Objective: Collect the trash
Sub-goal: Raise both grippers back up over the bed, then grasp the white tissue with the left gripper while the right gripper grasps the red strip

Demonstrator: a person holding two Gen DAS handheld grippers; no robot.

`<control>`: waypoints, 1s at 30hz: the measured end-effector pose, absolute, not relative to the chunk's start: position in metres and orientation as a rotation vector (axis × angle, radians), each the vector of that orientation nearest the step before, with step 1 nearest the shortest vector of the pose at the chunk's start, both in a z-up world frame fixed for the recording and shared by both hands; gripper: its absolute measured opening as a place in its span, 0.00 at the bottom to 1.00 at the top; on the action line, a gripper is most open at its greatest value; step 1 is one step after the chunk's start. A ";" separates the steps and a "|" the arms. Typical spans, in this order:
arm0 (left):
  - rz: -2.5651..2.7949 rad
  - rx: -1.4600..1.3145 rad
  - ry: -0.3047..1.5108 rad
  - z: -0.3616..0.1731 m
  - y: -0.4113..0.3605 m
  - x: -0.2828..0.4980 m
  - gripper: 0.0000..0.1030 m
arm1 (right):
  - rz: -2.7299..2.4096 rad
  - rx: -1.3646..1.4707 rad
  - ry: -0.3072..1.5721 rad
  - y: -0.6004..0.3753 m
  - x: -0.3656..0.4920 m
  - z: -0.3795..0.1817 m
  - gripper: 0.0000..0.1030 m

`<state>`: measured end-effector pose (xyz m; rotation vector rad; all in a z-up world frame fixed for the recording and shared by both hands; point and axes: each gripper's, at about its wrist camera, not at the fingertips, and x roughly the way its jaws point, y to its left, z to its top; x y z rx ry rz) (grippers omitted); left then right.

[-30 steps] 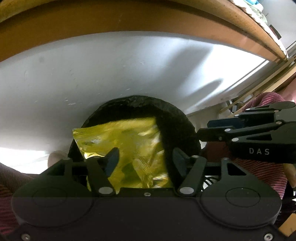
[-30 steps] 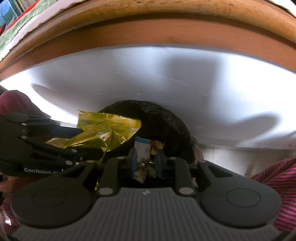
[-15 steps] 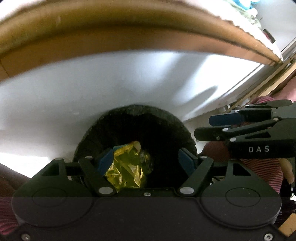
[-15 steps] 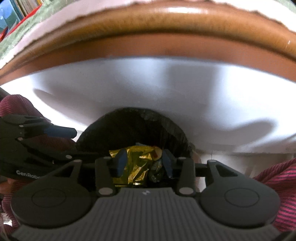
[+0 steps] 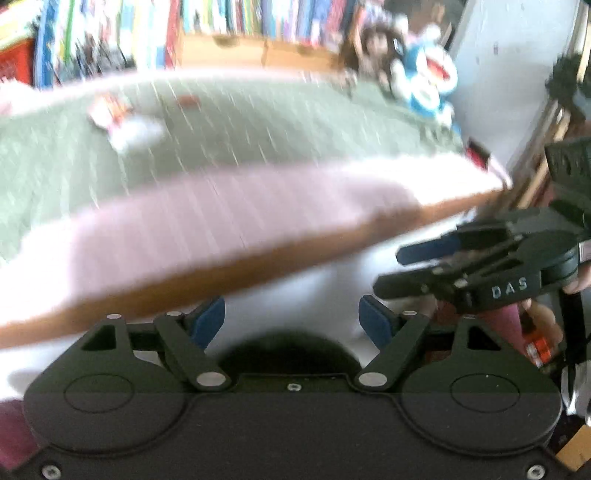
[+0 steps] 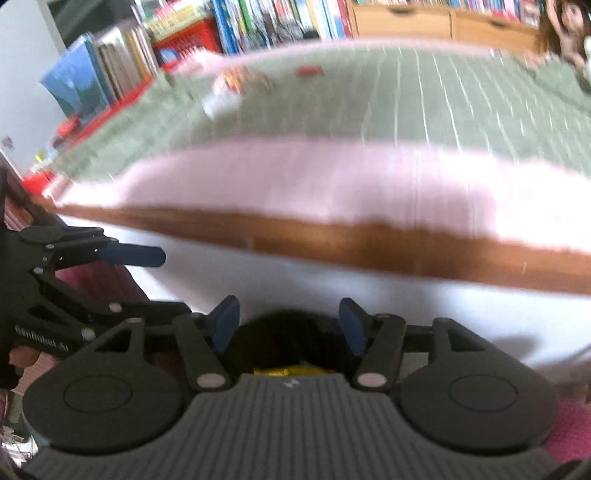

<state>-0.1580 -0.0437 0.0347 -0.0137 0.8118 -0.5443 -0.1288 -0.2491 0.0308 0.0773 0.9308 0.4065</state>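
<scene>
So both frames are pretty smeared. The biggest thing is the desk (image 5: 258, 254), with its brown wooden edge and a green and pink cloth (image 6: 424, 110) on top. A row of books (image 6: 258, 18) stands behind it, and a blue and white plush toy (image 5: 428, 81) sits at the far right corner.

Below the desk edge is the black trash bin (image 6: 284, 339), mostly hidden behind the gripper bodies. In the right wrist view a sliver of the crumpled yellow wrapper (image 6: 291, 370) shows down inside it, so the trash is in the bin, not in either tool.

The left gripper (image 5: 293, 317) has its blue fingers (image 5: 208, 319) spread wide with nothing between them but the bin's dark mouth; they have just been opening. The right gripper (image 6: 288, 326) is the same: fingers (image 6: 225, 326) well apart, just been opening, nothing pinched, with the wrapper lying below them.

On the cloth's far side there's some white and red litter (image 5: 122, 122) plus a small red bit (image 6: 309, 71), too blurred to name.
</scene>
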 end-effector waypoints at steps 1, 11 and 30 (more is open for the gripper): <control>-0.531 -0.017 0.779 0.044 -0.040 -0.157 0.80 | 0.412 0.074 0.911 -0.249 -0.126 0.038 0.71; -0.338 -0.012 0.605 0.079 -0.020 -0.107 0.84 | 0.352 0.055 0.763 -0.252 -0.082 0.080 0.74; -0.099 -0.093 0.562 0.026 -0.030 0.023 0.80 | 0.244 0.134 0.685 -0.237 0.074 0.085 0.82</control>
